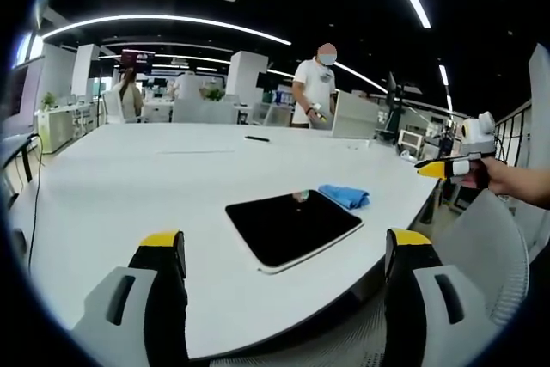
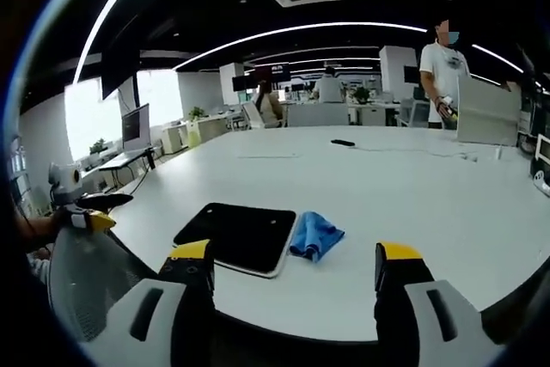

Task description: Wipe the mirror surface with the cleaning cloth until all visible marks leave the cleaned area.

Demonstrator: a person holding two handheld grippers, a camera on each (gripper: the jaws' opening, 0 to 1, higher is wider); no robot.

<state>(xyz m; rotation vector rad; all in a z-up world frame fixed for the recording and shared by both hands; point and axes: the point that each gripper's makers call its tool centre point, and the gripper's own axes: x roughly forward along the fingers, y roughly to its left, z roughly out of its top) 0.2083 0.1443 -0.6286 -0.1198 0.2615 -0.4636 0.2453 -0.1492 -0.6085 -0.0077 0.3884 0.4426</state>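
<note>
Mirror: a flat dark mirror (image 1: 292, 227) with a white rim lies near the close edge of the white worktop (image 1: 155, 186).
Cloth: the blue cleaning cloth (image 1: 345, 196) lies bunched up just beside the mirror, on its right side.
Left hand-held gripper (image 1: 292, 255): jaws wide apart, holding nothing, off the worktop.
Right hand-held gripper (image 2: 296, 268): jaws wide apart, holding nothing.
Far away: a person (image 1: 314, 89) stands behind the worktop.

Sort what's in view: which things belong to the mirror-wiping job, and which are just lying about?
For the job: mirror, blue cloth, left gripper, right gripper, both open.

Just lying about: black object far up the white table, mesh chair, standing person.
</note>
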